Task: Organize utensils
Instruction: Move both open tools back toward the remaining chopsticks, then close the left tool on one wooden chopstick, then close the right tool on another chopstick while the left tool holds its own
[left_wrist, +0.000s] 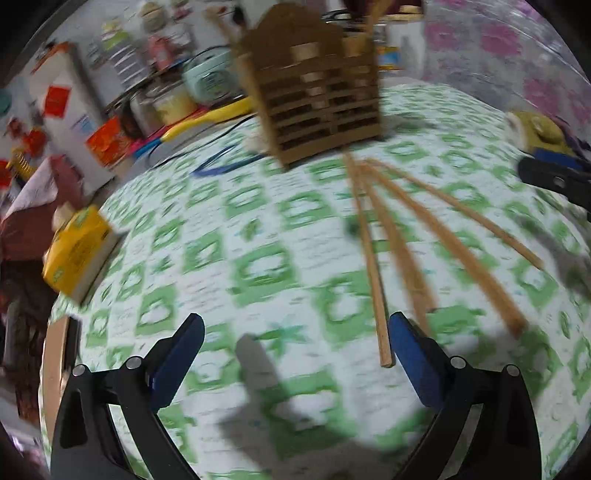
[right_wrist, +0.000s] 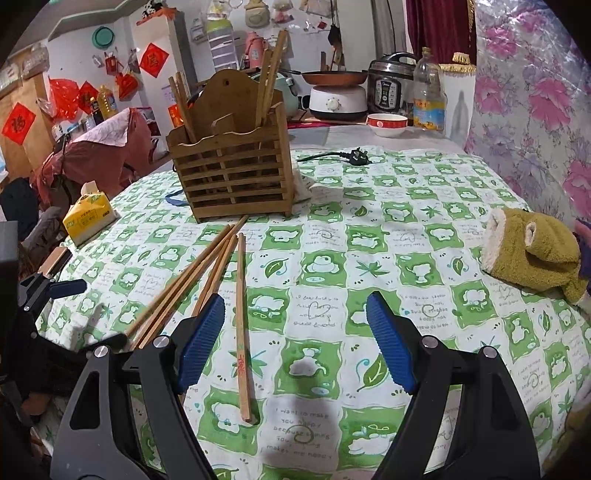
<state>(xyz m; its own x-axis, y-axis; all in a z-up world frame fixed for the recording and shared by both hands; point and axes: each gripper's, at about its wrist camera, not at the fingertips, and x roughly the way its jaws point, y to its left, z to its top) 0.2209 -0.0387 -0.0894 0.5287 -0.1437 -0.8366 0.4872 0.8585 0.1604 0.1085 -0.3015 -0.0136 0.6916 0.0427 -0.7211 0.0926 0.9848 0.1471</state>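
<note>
A slatted wooden utensil holder (right_wrist: 232, 170) stands on the green-patterned tablecloth (right_wrist: 406, 229) with a few chopsticks (right_wrist: 269, 74) upright in it. Several loose chopsticks (right_wrist: 192, 280) lie fanned out in front of it, and a single one (right_wrist: 242, 325) lies apart. My right gripper (right_wrist: 295, 321) hovers open above that single chopstick, which shows just inside the left finger. In the blurred left wrist view the holder (left_wrist: 310, 92) stands ahead. My left gripper (left_wrist: 295, 332) is open over the cloth, with one chopstick's (left_wrist: 373, 266) near end beside its right finger (left_wrist: 410, 354).
A yellow tissue pack (right_wrist: 86, 218) lies near the table's left edge. A green plush item (right_wrist: 532, 251) sits at the right. A black power plug (right_wrist: 354, 157) lies behind the holder. A bowl (right_wrist: 386, 123), an oil bottle (right_wrist: 428, 96) and cookers stand at the back.
</note>
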